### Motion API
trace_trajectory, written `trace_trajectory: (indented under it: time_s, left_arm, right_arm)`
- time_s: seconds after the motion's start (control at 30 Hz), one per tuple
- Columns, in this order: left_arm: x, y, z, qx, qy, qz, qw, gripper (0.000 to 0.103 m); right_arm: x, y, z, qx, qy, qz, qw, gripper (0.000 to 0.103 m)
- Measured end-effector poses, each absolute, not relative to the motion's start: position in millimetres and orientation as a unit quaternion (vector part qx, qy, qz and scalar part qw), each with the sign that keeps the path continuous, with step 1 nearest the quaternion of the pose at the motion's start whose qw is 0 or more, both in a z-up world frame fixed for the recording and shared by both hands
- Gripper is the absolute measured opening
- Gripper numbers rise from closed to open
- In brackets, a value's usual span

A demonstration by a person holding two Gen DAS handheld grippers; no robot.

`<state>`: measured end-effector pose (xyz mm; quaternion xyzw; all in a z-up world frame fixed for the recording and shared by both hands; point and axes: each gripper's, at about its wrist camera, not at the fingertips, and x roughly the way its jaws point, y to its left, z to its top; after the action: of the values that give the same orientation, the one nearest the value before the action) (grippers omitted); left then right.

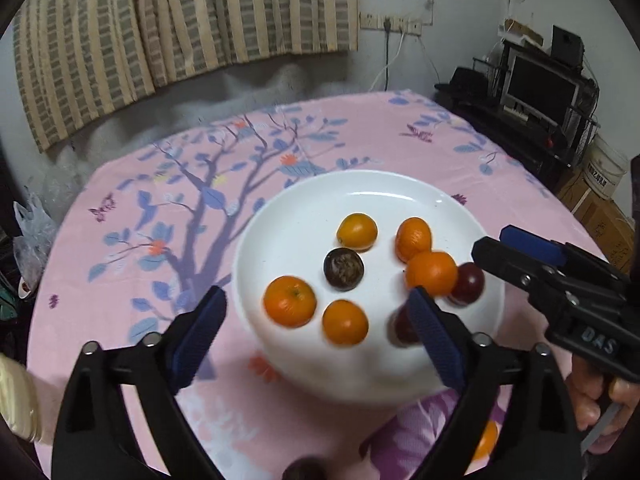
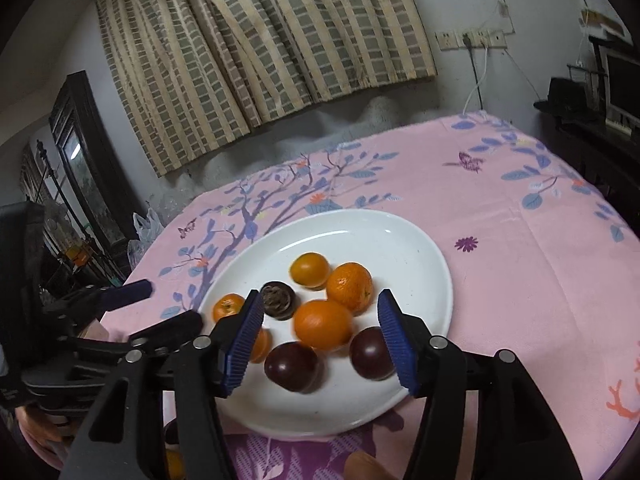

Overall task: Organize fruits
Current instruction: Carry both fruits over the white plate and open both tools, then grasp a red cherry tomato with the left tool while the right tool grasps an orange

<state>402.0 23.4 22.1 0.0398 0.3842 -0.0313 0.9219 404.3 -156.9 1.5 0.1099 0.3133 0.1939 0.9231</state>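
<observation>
Striped curtains hang behind a table spread with a pink flowered cloth (image 1: 360,136), and a white plate (image 1: 360,192) sits on it, already carrying most of the fruit.

The left gripper (image 1: 316,336) hovers over the near rim of the plate with its jaws spread wide and nothing between the pads. An orange (image 1: 290,301) and a second one (image 1: 345,322) lie just ahead of its fingers, with a dark brown wrinkled fruit (image 1: 343,269) a little further on. A dark red fruit (image 1: 402,326) shows partly behind its right finger.

The right gripper (image 2: 320,340) is also open and empty. Between its fingers, slightly ahead, sit an orange (image 2: 323,325) and two dark red fruits (image 2: 292,366) (image 2: 370,353), the second just beside the right finger.

More fruit seems to wait off the plate: an orange (image 1: 486,440) shows below the left gripper's right finger, on the cloth near the table edge, and another round thing at the bottom edge is too cut off to name.

Judging from this, the next step is to fetch those strays. To do it well, draw each gripper back clear of the plate before lowering it, so a finger does not knock the round fruit already set down. Straddle the orange across its middle, close gently, and release it low over a bare patch of the plate so that it does not roll.
</observation>
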Motion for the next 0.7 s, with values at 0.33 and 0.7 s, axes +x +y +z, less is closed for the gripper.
trace_trajectory:
  time_s: [0.33,0.7]
  left_arm:
    - [257.1,117.5,23.9,-0.01,0.347,0.061,0.936,0.097]
    - [215.0,166.6,-38.9,-0.083,0.386,0.108,0.913,0.097]
  right_arm:
    - [318.1,-90.3,5.9,0.011,0.29,0.298,0.909,0.066]
    - [314.1,-107.9,-30.2,-0.028,0.385,0.191,0.902,0.067]
